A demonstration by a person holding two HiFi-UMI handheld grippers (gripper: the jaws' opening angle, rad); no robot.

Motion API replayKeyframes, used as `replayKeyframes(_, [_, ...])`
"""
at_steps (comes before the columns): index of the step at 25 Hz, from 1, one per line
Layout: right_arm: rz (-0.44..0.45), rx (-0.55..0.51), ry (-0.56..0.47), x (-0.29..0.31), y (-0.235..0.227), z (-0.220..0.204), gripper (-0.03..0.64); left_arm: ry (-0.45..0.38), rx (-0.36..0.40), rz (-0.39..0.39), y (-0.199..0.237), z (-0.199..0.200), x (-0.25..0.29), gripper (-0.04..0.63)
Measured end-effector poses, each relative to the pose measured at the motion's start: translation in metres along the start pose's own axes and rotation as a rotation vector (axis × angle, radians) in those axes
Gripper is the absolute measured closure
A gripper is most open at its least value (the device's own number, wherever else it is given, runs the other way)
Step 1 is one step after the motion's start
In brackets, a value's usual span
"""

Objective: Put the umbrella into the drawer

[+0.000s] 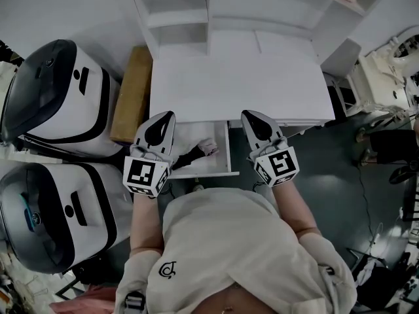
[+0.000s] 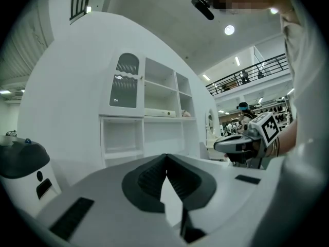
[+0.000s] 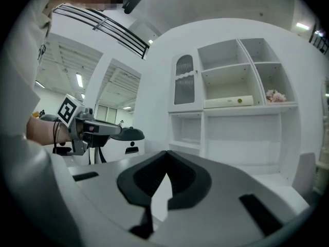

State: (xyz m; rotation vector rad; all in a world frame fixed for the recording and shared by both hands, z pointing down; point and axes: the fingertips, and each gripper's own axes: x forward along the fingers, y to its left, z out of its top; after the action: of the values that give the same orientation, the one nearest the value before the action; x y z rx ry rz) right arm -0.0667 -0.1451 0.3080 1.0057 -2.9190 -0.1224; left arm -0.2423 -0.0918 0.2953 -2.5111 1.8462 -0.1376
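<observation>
A small folded umbrella, dark with a pale pinkish end, lies in the open white drawer under the front edge of the white desk. My left gripper hangs above the drawer's left part, jaws shut and empty. My right gripper hangs just right of the drawer over the desk's front edge, also shut with nothing in it. In the left gripper view the jaws meet at their tips and point level at the shelf unit. The right gripper view shows the same closed tips.
A white shelf unit stands at the back of the desk. Two large white-and-black machines stand at the left, with a brown box beside the desk. White furniture and cables sit at the right.
</observation>
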Motion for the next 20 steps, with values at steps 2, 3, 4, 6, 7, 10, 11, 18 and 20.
replayKeyframes(2, [0.009,-0.009,0.003,0.0003,0.0013,0.0004,0.612,-0.001,0.001,-0.003,-0.0013,0.0009,0.0009,0.583])
replayKeyframes(3, [0.014,-0.013,0.007,0.0006,0.0023,0.0002,0.612,-0.001,0.003,-0.004,-0.0017,0.0013,0.0013,0.583])
replayKeyframes(4, [0.019,-0.011,0.009,0.0009,0.0032,0.0002,0.612,0.0,0.003,-0.005,-0.0018,0.0015,0.0018,0.583])
replayKeyframes(6, [0.023,0.005,0.005,0.0013,0.0037,0.0016,0.612,0.0,0.003,-0.006,-0.0019,0.0023,0.003,0.583])
replayKeyframes(7, [0.022,0.009,0.002,0.0013,0.0035,0.0027,0.614,0.0,0.002,-0.007,-0.002,0.0028,0.0035,0.583])
replayKeyframes(10, [0.015,-0.001,0.003,0.0014,0.0039,0.0022,0.613,0.002,0.004,-0.008,-0.0028,0.0028,0.0041,0.583])
replayKeyframes(11, [0.013,-0.003,0.007,0.0016,0.004,0.0007,0.613,0.004,0.005,-0.009,-0.0029,0.0024,0.0042,0.583])
replayKeyframes(18, [0.001,-0.012,0.019,0.0035,0.0061,-0.0026,0.612,0.011,-0.003,-0.009,-0.001,-0.0023,0.0039,0.583])
replayKeyframes(20, [0.004,-0.017,0.018,0.0046,0.0086,-0.0011,0.612,0.011,-0.005,-0.01,0.0001,-0.0024,0.0027,0.583])
